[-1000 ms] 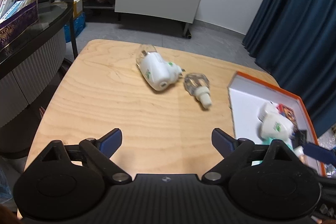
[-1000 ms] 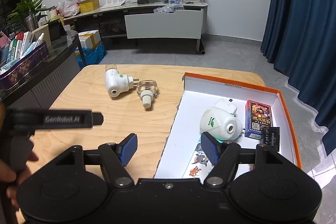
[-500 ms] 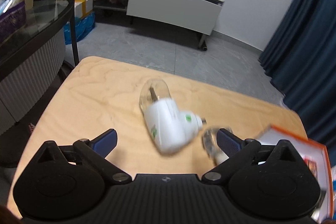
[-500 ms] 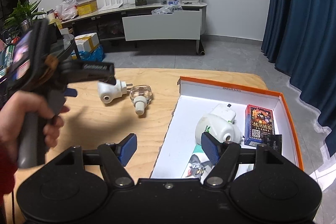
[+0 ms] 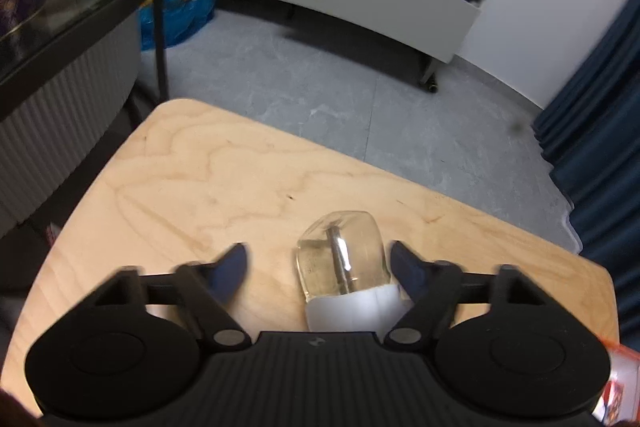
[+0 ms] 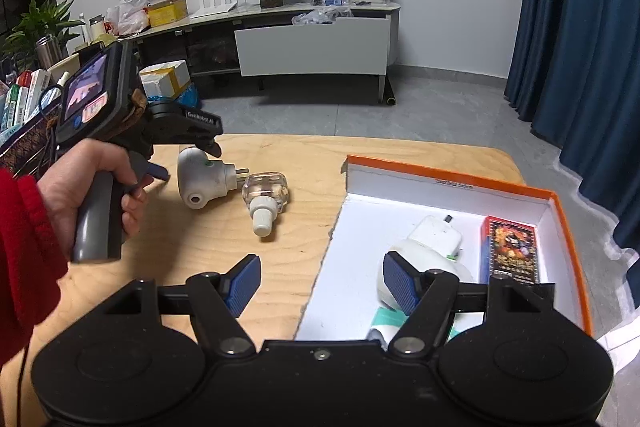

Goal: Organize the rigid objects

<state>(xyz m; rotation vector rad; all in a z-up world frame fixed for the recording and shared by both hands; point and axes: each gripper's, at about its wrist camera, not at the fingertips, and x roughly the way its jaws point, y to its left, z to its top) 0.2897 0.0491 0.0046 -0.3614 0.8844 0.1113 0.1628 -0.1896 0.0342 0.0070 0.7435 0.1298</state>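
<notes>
My left tool point(image 5: 318, 265) straddles the white plug-in diffuser point(image 5: 344, 275) on the worktop point(image 5: 200, 187), spread wide for gripping; my right tool point(image 6: 320, 281) waits wide beside the orange box point(image 6: 560, 211).

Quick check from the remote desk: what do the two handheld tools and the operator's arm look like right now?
Both tools are black, with ribbed bodies, round hubs and blue ribbed pads. The left tool has a grey pistol grip, a small rear screen and white GenRobot lettering; a thin black cable hangs near the wrist. The left hand is bare, with a red knit sleeve. The right tool looks the same.
</notes>
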